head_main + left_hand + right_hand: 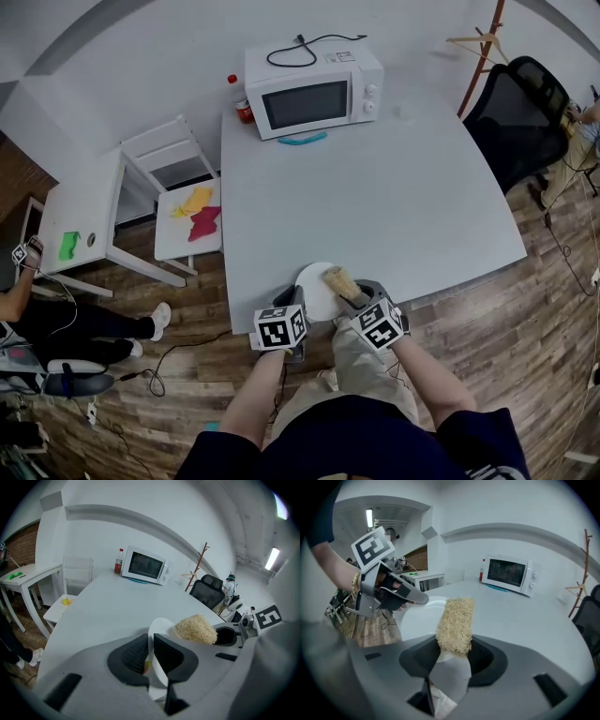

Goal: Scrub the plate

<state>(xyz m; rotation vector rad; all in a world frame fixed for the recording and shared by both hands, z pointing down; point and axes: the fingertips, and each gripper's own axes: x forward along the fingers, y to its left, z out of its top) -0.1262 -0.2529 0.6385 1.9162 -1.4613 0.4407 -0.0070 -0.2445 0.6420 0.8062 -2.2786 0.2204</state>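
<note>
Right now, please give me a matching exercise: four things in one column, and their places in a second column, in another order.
Things:
1 plate
2 fibrous scrubber
3 microwave
4 yellow and red cloths

Places:
a on the seat of the white chair
b gripped by the right gripper
c far end of the table
d rim gripped by the left gripper

Pairs: 1-d, 2-b, 3-c, 4-a

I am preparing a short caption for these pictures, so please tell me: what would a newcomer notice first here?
First comes the white plate, gripped by its rim in the left gripper at the near edge of the grey table. Next comes the straw-coloured scrubber, clamped in the right gripper right at the plate's face. A white microwave stands at the table's far edge.
</note>
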